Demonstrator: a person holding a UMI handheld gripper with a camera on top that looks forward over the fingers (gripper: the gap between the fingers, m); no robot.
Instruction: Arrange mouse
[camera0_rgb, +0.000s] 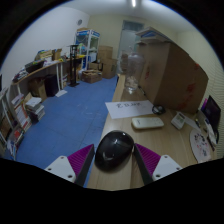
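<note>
Fingers (113, 163) of the hand-held gripper stand wide apart, their purple pads (81, 159) facing inward, and hold nothing. The dark, rounded computer mouse (114, 149) rests on the pale wooden tabletop (126, 124) between the two fingers, with a gap visible at either side, so neither pad presses on it. The mouse lies near the tabletop's near edge, close to its left edge where the wood gives way to the blue floor (70, 120).

Beyond the mouse, toward the middle of the tabletop, lies a flat white rectangular object (147, 123); what it is cannot be told. Farther on sits a white sheet of paper with dark lettering (128, 108), and behind that stands a tall clear glass vessel (131, 72) near the far end of the tabletop. Along the right edge of the tabletop lie several small items (181, 120) too small to identify, and a dark screen (212, 113) stands beside them. A large brown cardboard panel (176, 75) rises behind the right side of the tabletop.

Across the blue floor, shelves and desks loaded with boxes and books (45, 85) line the far wall.
</note>
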